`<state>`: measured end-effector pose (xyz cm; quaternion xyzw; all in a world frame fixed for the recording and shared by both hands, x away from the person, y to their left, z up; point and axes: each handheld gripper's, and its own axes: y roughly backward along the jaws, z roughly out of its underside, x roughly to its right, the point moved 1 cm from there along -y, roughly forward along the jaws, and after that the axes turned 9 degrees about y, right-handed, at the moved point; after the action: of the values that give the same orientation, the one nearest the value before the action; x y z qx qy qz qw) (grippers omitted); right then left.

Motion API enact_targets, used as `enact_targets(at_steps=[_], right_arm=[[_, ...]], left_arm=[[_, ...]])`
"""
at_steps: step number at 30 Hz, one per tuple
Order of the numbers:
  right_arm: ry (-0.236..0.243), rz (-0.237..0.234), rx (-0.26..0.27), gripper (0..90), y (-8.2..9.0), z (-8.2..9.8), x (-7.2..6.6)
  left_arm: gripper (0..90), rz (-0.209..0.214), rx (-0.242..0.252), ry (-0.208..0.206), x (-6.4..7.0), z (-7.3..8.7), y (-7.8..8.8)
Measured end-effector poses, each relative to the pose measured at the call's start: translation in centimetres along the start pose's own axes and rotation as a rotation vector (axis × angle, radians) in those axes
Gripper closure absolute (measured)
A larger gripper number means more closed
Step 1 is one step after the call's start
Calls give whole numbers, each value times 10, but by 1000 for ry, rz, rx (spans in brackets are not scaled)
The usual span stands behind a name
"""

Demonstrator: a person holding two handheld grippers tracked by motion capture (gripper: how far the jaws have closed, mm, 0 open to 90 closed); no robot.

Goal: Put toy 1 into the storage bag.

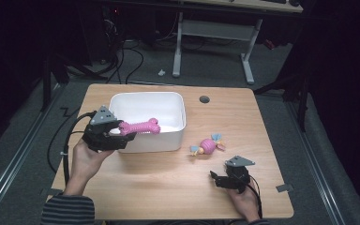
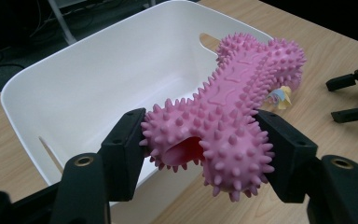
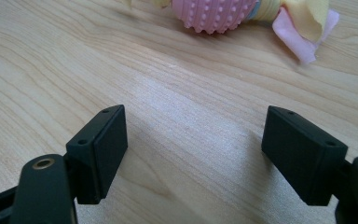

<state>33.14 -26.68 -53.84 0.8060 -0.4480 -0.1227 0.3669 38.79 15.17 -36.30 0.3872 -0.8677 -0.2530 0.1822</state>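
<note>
2 jaws of the left gripper [image 2: 205, 154] clamp the pink bone toy [image 2: 228, 116] over the white bin's [image 1: 168, 101] near-left corner; right gripper [image 3: 196, 154] gapes, released.

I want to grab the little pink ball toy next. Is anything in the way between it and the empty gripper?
No. In the right gripper view, bare wooden table lies between the right gripper and the ball toy.

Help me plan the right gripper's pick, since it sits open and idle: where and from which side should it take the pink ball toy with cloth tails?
Probably the round ribbed body of the ball toy, not its floppy cloth tails. It lies flat on the table, just ahead of the open right gripper, so coming in from the person's side, jaws straddling the ball across its width, looks simplest.
</note>
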Motion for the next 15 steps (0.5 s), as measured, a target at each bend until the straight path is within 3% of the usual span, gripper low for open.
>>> enact_targets(at_steps=[15], right_arm=[[1,0,1,225,0,0,0]], left_arm=[[382,-45,-35,44,-19,-1,-15]])
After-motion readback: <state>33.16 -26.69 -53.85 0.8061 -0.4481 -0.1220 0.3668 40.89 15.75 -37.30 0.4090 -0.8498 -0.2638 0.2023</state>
